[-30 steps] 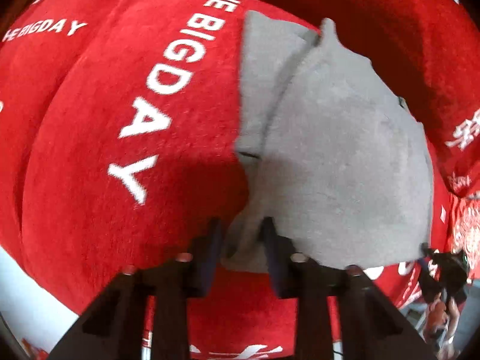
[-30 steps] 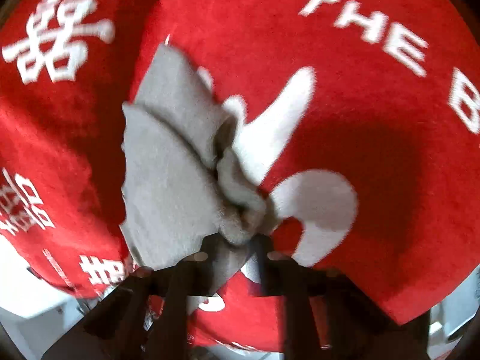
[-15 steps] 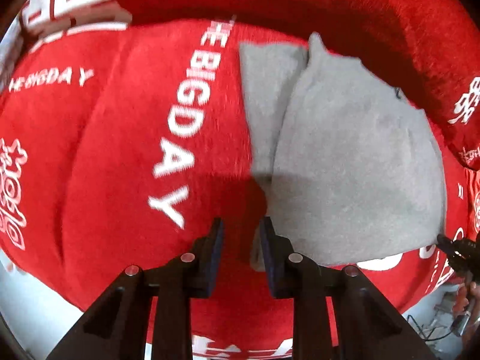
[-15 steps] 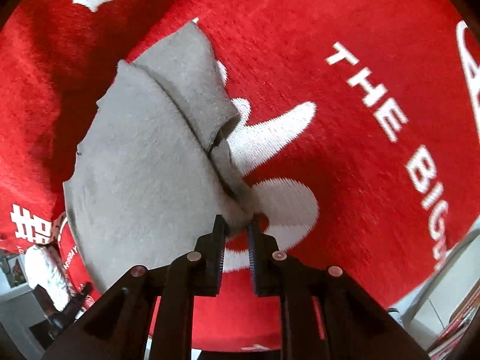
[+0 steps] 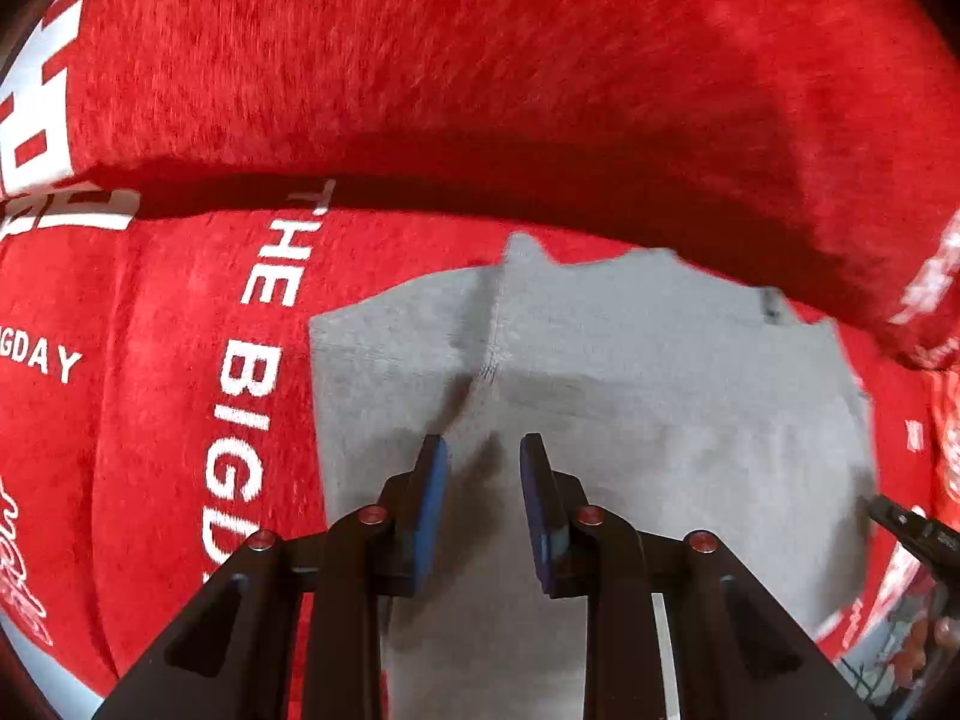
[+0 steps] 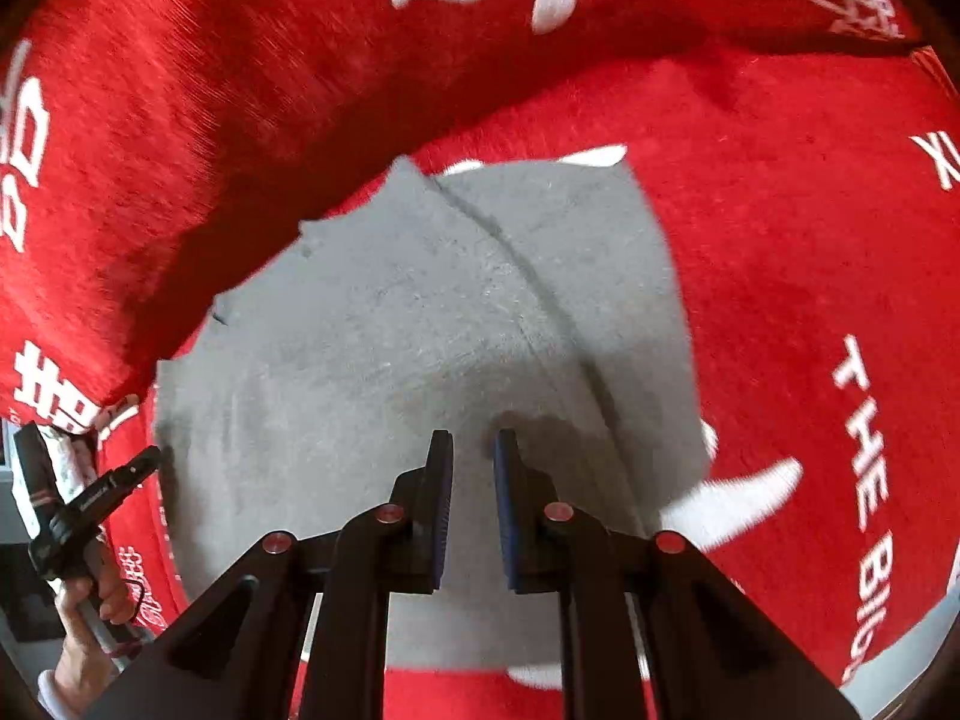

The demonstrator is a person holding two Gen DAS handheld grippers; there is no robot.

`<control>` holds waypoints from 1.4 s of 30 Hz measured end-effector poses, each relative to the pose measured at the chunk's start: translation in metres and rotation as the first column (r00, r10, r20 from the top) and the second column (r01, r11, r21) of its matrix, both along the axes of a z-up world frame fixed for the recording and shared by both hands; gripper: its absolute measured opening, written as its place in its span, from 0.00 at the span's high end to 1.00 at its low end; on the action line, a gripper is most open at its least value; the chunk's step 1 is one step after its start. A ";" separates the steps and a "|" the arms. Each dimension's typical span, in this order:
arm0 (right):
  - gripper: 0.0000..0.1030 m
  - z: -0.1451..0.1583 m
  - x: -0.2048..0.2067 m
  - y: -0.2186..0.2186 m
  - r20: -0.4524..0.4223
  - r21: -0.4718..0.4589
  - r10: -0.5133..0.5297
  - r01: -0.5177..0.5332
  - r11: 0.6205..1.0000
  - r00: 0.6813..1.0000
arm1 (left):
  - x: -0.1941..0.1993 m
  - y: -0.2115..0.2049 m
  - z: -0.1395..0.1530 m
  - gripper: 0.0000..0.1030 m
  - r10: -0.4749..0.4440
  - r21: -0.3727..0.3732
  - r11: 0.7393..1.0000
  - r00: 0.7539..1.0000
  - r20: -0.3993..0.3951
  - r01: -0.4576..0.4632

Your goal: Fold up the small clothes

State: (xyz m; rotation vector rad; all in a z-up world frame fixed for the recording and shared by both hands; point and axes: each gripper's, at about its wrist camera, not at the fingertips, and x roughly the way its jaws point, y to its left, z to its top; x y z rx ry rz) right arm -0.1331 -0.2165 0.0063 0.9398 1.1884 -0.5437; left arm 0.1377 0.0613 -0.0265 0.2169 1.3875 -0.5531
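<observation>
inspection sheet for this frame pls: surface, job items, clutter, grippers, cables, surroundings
Surface: red plush cloth with white print, including "THE BIG DAY"; a raised red fold lies behind the work area.
Job's things: one grey garment, lying flat on the cloth, one layer overlapping another along a seam.
Clutter: nothing seen.
Grippers: left gripper open, above the garment, holding nothing. Right gripper open with a narrower gap, also above the garment, holding nothing.
Cables: thin dark wire near the person's hand in the right wrist view, blurred.
Surroundings: pale floor or furniture at the frame edges, too blurred to identify.
</observation>
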 end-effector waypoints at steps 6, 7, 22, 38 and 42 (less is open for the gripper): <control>0.89 -0.014 -0.019 -0.017 -0.016 0.044 -0.063 0.063 0.997 0.998 | 0.022 0.018 -0.017 0.74 0.079 0.011 0.997 0.995 -0.062 -0.079; 0.89 -0.013 -0.024 -0.020 -0.016 0.052 -0.075 0.076 0.996 0.997 | 0.022 0.020 -0.014 0.74 0.076 0.023 0.997 0.996 -0.052 -0.075; 0.83 0.020 -0.049 0.001 0.001 0.165 -0.042 0.041 0.985 0.999 | -0.048 0.028 0.043 0.66 0.020 0.137 0.990 1.000 -0.020 -0.018; 0.22 0.020 -0.036 0.046 0.031 0.221 0.087 -0.091 0.971 0.996 | -0.106 0.017 0.043 0.06 0.091 0.176 0.981 0.995 -0.038 -0.083; 0.21 0.023 -0.037 0.052 0.033 0.198 0.125 -0.129 0.972 0.992 | -0.113 0.013 0.045 0.06 0.076 0.193 0.979 0.997 -0.035 -0.068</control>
